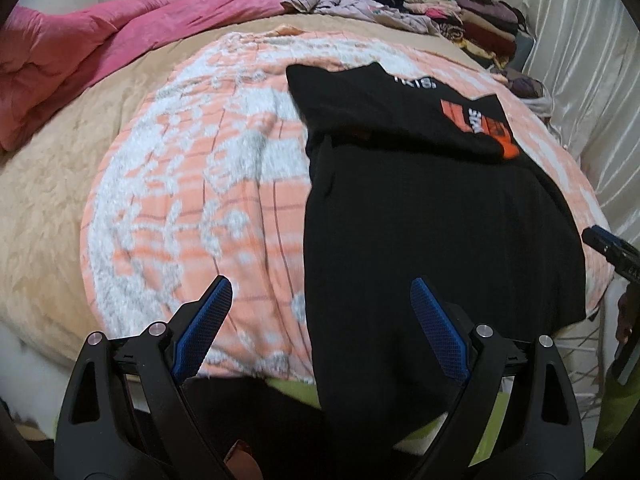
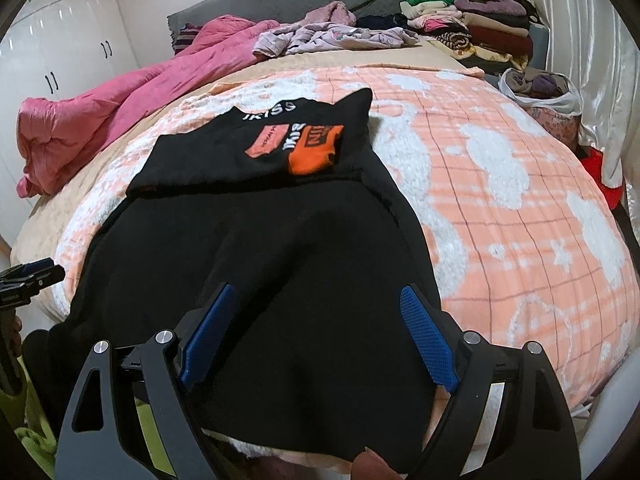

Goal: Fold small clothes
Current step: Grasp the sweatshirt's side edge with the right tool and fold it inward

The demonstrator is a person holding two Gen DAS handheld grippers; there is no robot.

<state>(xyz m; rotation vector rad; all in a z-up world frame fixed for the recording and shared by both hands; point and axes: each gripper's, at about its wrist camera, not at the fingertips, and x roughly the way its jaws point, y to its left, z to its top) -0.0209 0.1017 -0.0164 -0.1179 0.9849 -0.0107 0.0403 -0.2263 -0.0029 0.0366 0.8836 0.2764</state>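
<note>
White wardrobe [image 2: 68,52], grey headboard [image 2: 288,4]

Matt black cloth shirt [image 2: 248,240] on fleecy blanket [image 2: 500,208] (pink quilt [image 2: 100,120] glossy).

Both my grippers angled downward, jaws spread.

My left gripper [image 1: 322,294] has its blue pads wide apart with nothing pinched. My right gripper [image 2: 316,300] matches it, jaws parted and gripping nothing.
</note>
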